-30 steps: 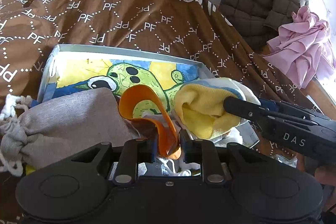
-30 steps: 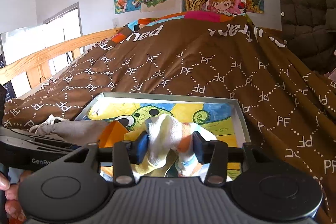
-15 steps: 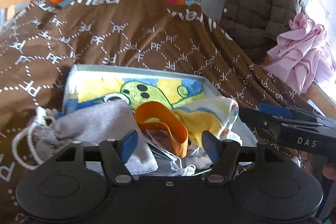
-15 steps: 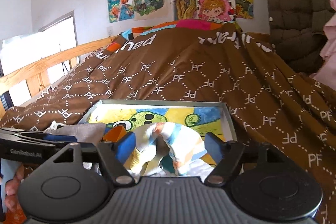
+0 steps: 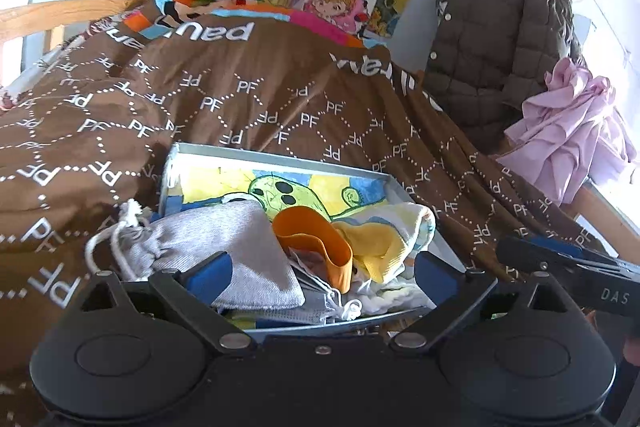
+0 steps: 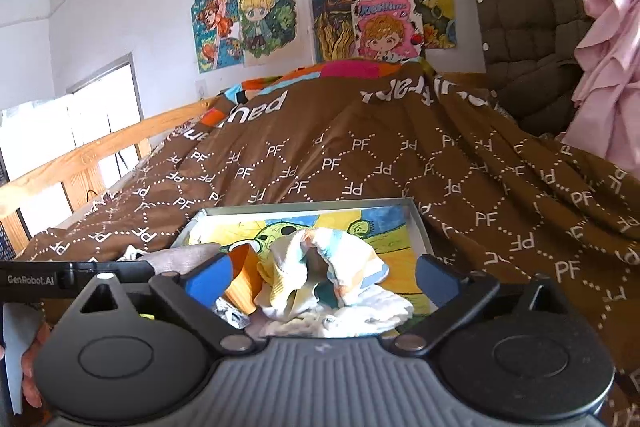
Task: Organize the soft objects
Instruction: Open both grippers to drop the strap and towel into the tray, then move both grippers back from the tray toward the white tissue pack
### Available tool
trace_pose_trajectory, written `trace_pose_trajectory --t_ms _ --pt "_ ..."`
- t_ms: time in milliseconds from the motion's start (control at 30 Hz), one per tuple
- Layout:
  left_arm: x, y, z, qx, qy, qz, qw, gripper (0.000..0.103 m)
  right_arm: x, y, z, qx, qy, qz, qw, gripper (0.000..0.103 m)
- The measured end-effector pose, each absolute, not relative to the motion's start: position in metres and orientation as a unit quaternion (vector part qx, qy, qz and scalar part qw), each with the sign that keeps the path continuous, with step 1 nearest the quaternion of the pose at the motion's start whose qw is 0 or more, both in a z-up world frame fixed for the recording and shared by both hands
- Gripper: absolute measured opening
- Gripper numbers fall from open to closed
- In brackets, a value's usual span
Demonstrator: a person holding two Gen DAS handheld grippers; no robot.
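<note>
Because the soft objects lie loose in the box (image 5: 276, 158) on the brown bedspread (image 5: 240, 99), both tools are judged clear of them. The left gripper (image 5: 320, 273) and right gripper (image 6: 323, 275) hover at 6 o'clock, fingers wide, empty; the yellow cloth (image 5: 380, 247) rests at 3 o'clock of the orange band (image 5: 316, 243).

Black left gripper (image 5: 322, 273), blue-padded fingers (image 5: 210, 273), grey ribbed right gripper (image 6: 324, 277), silver pivot screws

"PF" on blanket (image 5: 248, 95); "DAS" right gripper (image 5: 520, 251); "GenRobot.AI" left gripper (image 6: 132, 269).
</note>
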State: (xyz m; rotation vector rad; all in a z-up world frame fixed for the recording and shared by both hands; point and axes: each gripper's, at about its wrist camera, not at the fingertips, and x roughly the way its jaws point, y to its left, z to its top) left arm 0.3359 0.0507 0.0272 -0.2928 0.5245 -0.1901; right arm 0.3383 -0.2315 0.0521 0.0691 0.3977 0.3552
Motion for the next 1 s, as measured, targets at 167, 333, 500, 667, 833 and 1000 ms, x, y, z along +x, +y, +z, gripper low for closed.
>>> trace_pose_trajectory --t_ms 167,333,500,667,833,1000 --pt "0.309 0.044 0.032 -0.127 0.239 -0.094 0.958 0.1 0.312 -0.239 0.05 0.04 0.189 0.16 0.968 0.103" --pt "0.276 0.032 0.036 -0.095 0.209 -0.102 0.968 0.101 0.288 -0.246 0.046 0.04 0.184 0.145 0.971 0.103" --pt "0.249 0.018 0.041 -0.073 0.196 -0.114 0.971 0.102 0.262 -0.251 0.046 0.037 0.181 0.14 0.973 0.103" --pt "0.227 0.004 0.041 -0.046 0.191 -0.127 0.972 0.102 0.237 -0.255 0.041 0.028 0.187 0.135 0.973 0.103" --pt "0.209 -0.006 0.037 -0.037 0.186 -0.136 0.972 0.102 0.216 -0.258 0.034 0.023 0.2 0.126 0.971 0.103" --pt "0.191 -0.014 0.028 -0.037 0.191 -0.138 0.971 0.102 0.2 -0.261 0.029 0.024 0.206 0.12 0.971 0.103"
